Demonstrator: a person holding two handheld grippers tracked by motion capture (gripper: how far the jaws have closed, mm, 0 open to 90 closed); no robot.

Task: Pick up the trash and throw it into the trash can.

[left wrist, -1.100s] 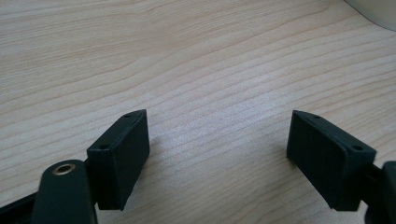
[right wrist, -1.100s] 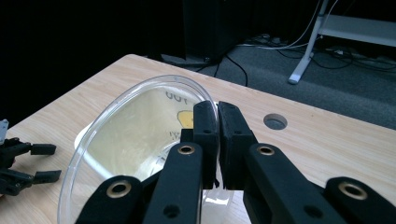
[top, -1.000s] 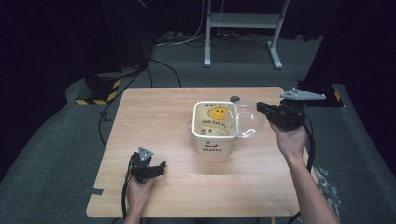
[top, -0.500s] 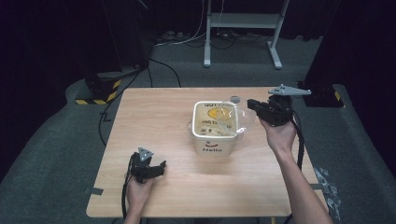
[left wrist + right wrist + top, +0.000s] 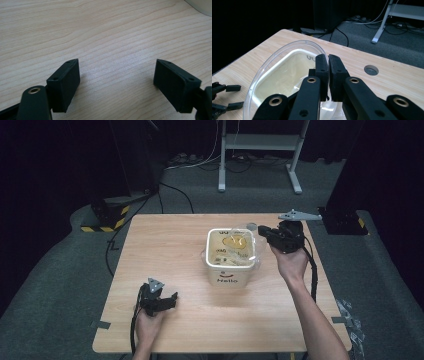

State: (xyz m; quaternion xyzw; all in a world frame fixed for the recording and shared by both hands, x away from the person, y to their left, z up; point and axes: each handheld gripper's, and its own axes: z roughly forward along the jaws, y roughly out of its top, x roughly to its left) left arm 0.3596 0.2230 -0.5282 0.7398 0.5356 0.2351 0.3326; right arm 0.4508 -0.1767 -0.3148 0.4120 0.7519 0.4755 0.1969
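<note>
A white square tub (image 5: 229, 272) marked "Hello" stands right of the table's middle. Over its right side, tilted, hangs a clear round plastic lid (image 5: 248, 245), with my right gripper (image 5: 264, 234) shut on its rim. In the right gripper view the jaws (image 5: 328, 62) pinch the lid's edge (image 5: 272, 67), and the tub's pale inside (image 5: 287, 75) shows through it. My left gripper (image 5: 171, 299) rests near the table's front left. It is open, with bare wood between its jaws (image 5: 116, 82). A corner of the tub (image 5: 201, 5) shows at the top right of the left gripper view.
The wooden table (image 5: 165, 245) has a small round hole (image 5: 371, 70) near its back edge, behind the tub. Cables trail from both grippers over the front and right edges. A metal stand (image 5: 260, 145) and floor cables lie beyond the table.
My right gripper has carried the clear lid left and toward the table's back, over the tub's right side. The left gripper has stayed put.
</note>
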